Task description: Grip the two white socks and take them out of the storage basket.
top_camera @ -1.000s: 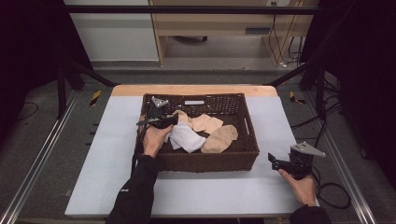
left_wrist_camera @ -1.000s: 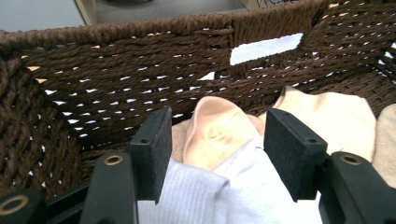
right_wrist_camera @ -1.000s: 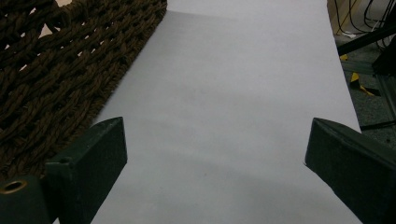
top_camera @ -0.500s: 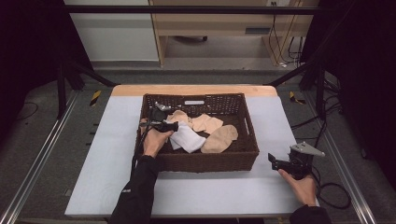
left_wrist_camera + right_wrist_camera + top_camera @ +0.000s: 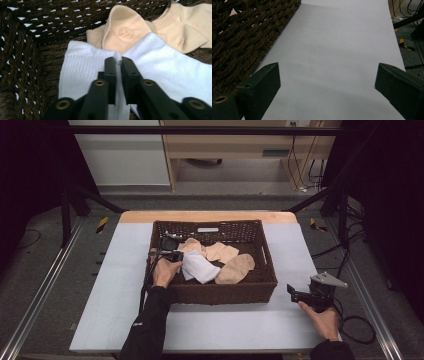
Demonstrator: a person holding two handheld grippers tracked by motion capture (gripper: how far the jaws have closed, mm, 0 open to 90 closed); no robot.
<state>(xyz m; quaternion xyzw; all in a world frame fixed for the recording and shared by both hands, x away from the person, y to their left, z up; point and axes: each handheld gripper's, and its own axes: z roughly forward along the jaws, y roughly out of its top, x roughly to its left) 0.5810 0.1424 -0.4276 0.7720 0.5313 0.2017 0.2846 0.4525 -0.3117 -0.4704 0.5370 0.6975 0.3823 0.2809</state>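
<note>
White-covered table [image 5: 225, 330], brown wicker basket [image 5: 220, 292] on it. Left gripper [image 5: 118, 61] jaws just closed, pinching a fold of the white sock [image 5: 160, 65] inside basket. Right gripper [image 5: 327, 75] jaws wide, empty, over bare table beside basket.

A white ribbed sock [image 5: 82, 67] was pinched between the black fingers [image 5: 110, 72], with beige socks [image 5: 125, 30] just beyond their tips. The woven basket [image 5: 22, 57] beside them was dark brown. The table [image 5: 337, 50] between the other black fingers [image 5: 262, 80] was pale grey.
</note>
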